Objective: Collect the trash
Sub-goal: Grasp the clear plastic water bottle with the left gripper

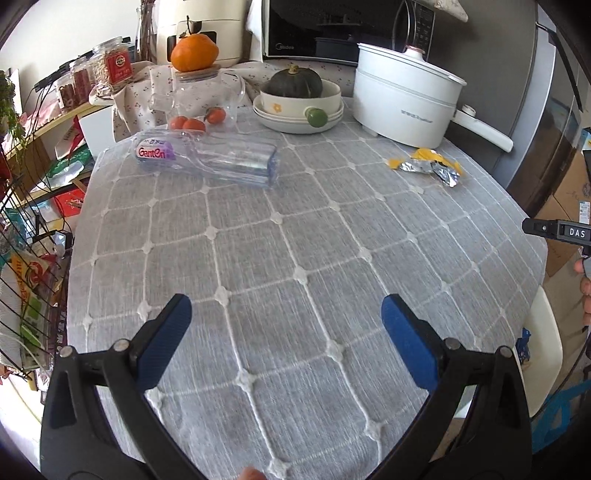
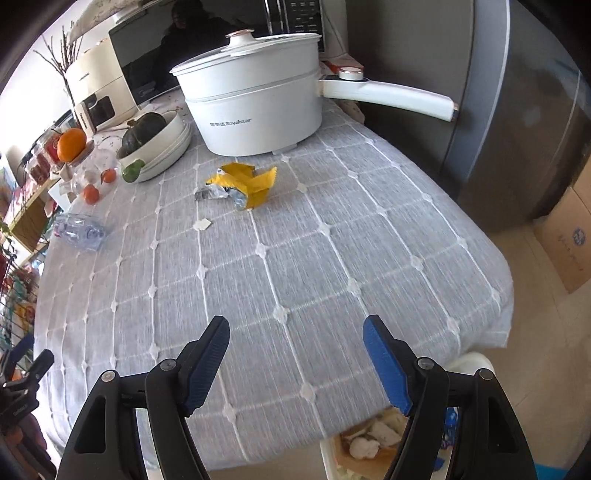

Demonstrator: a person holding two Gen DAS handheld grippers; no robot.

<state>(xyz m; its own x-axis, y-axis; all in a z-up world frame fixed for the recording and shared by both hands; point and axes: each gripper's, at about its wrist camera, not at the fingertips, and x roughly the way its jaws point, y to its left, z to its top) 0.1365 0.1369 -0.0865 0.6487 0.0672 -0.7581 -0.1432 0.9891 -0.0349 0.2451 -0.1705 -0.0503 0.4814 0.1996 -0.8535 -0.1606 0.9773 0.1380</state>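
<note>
While both my left gripper (image 1: pixel 286 325) and right gripper (image 2: pixel 295 345) stand wide open and empty, the crumpled yellow-and-silver foil wrapper (image 2: pixel 240 184) lies near the grey checked tablecloth's (image 2: pixel 295 258) far edge.

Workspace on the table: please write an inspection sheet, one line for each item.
Surface: table under a grey checked tablecloth.
Job's things: empty plastic bottle lying on its side; yellow foil wrapper, crumpled, in front of the white electric pot; small white scrap near it.
Clutter: bowl with a dark squash, green fruit, small oranges, glass jar topped by an orange.
Grippers: left gripper and right gripper both have open, empty jaws above the cloth.
Cables: dark cable behind the pot.
Surroundings: microwave, refrigerator, cardboard box, trash bin below the table edge.
</note>
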